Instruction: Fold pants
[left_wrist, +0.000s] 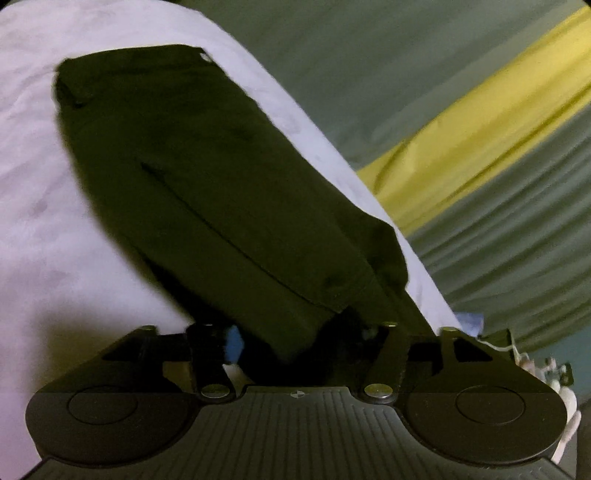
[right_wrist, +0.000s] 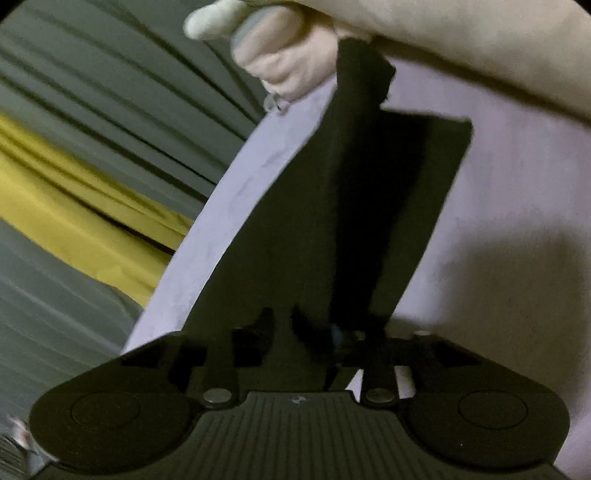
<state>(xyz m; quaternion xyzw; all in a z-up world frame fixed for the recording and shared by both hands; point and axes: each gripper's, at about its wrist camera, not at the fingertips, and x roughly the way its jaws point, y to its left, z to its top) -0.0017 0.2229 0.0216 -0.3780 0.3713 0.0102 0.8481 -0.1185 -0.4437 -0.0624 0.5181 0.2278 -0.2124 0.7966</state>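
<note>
left gripper (left_wrist: 295, 343): sitting at the near bottom of the left wrist view, its fingers are pinching the near end of the pants, with cloth bunching between them and a blue pad (left_wrist: 234, 347) showing beside the fabric.
right gripper (right_wrist: 314, 332): sitting at the near bottom of the right wrist view, its fingers are closing on another part of the pants' near edge; dark cloth is hiding the tips, so the exact contact is hard to make out.
pants (left_wrist: 207, 184): dark, almost black, running away from both grippers; the near end is lifting off the surface while the far end is lying flat on the sheet. in the left wrist view the flat far end is showing a small pale button (left_wrist: 204, 56) near its corner. in the right wrist view the pants (right_wrist: 295, 240) are rising in a tall fold toward the top of the picture.
sheet (left_wrist: 55, 221): pale lilac, lying under the pants and spreading to both sides.
gloved hand (right_wrist: 280, 62): showing blurred at the top of the right wrist view, just beside the high end of the dark cloth.
curtain (left_wrist: 498, 258): grey-green with a yellow band (left_wrist: 461, 140), hanging beyond the sheet's edge, farthest back.
</note>
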